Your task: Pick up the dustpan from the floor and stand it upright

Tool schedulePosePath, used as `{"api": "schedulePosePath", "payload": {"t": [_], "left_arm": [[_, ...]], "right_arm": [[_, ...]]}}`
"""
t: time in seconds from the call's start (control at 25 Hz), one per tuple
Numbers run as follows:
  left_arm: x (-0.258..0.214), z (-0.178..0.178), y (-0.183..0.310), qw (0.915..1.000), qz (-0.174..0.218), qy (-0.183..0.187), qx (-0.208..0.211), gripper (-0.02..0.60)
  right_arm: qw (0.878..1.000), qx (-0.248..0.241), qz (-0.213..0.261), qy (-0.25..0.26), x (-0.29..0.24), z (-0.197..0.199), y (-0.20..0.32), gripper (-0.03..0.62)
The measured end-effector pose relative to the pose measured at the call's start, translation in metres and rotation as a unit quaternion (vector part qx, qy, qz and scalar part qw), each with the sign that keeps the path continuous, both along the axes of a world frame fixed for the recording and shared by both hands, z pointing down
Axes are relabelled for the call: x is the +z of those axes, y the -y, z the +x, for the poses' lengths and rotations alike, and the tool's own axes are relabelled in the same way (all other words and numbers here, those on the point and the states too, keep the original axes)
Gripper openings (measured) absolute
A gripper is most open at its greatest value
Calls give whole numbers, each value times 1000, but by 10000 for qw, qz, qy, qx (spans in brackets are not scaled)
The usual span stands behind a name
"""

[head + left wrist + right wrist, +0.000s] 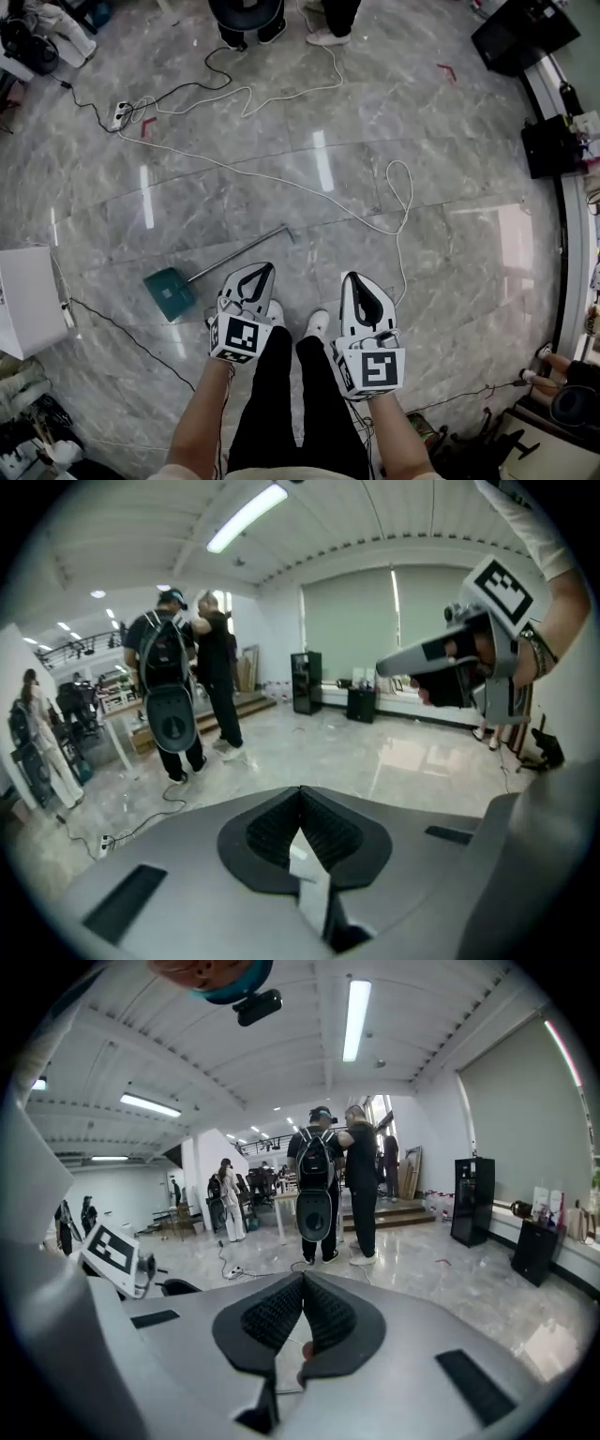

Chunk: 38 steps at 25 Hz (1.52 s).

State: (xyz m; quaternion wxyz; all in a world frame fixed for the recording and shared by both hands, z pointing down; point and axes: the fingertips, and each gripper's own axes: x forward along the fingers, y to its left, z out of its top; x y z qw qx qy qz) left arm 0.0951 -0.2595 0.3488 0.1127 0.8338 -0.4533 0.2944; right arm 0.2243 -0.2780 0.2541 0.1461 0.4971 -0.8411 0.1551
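Note:
The teal dustpan (170,292) lies flat on the marble floor, and its long metal handle (239,253) runs up and to the right. My left gripper (266,269) hovers just right of the pan, above the person's feet, shut and empty. In the left gripper view its jaws (300,791) meet at the tips with nothing between them. My right gripper (352,279) hangs beside it, further right, also shut and empty (302,1279). Neither gripper touches the dustpan. The dustpan does not show in either gripper view.
White cables (281,183) and a power strip (120,114) trail across the floor beyond the dustpan. A white box (28,300) stands at the left edge. Black cases (525,33) line the right wall. Two people (333,1185) stand further off.

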Motion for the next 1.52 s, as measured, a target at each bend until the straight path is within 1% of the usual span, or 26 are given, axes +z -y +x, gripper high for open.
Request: {"api": "schedulePosePath", "payload": {"t": [0.08,0.16,0.2,0.28,0.36,0.4,0.48,0.56,0.68,0.72,0.76,0.8,0.84,0.88,0.92,1.04,1.08,1.16,1.4,1.44,1.52], "left_arm": [[71,-1,21,9979,-394,327,394,11],[141,0,37,9922,-754,655,742,11],[177,1,41,9880,-997,780,887,11],[254,-1,40,9753,-1691,905,1096,11],[328,-8,31,9589,-2383,945,1216,11],[362,-13,27,9515,-2621,993,1267,11],[423,-22,24,9404,-2911,1121,1355,11],[478,-26,27,9324,-3046,1289,1455,12],[553,-27,32,9231,-3110,1525,1670,14],[576,-27,30,9185,-3161,1584,1773,28],[600,-28,29,9126,-3227,1656,1889,61],[622,-29,29,9066,-3287,1739,1998,110],[643,-31,31,9019,-3322,1815,2082,139],[663,-32,35,8993,-3332,1868,2130,144],[680,-33,40,8989,-3325,1886,2141,144],[724,-35,55,9021,-3261,1917,2078,144],[735,-36,58,9012,-3240,1977,2094,144],[752,-35,59,8960,-3234,2116,2184,144],[780,-35,52,8881,-3303,2266,2255,141],[782,-36,53,8886,-3265,2288,2267,135],[783,-38,59,8929,-3203,2236,2240,110]], "right_arm": [[10000,9,-21,50,41,-8,16,17],[10000,22,-50,82,85,-12,30,16],[9999,43,-72,86,108,-12,35,17],[9997,153,-129,114,157,-11,43,17],[9994,258,-174,166,204,-13,46,17],[9994,253,-169,173,225,-16,47,17],[9997,168,-110,151,268,-21,49,17],[9998,111,-51,173,313,-23,52,17],[9997,81,21,213,380,-28,53,17],[9998,78,23,199,401,-30,52,17],[9998,78,18,186,422,-33,53,17],[9998,73,24,180,442,-35,54,17],[9998,59,57,183,461,-38,57,17],[9997,34,126,187,478,-41,60,17],[9996,4,222,185,494,-43,63,17],[9986,-39,493,180,534,-48,72,17],[9983,-29,549,205,544,-49,76,17],[9977,4,626,253,558,-52,80,17],[9972,-32,703,245,573,-62,73,17],[9971,-28,720,225,575,-63,72,17],[9967,32,772,239,575,-63,73,17]]}}
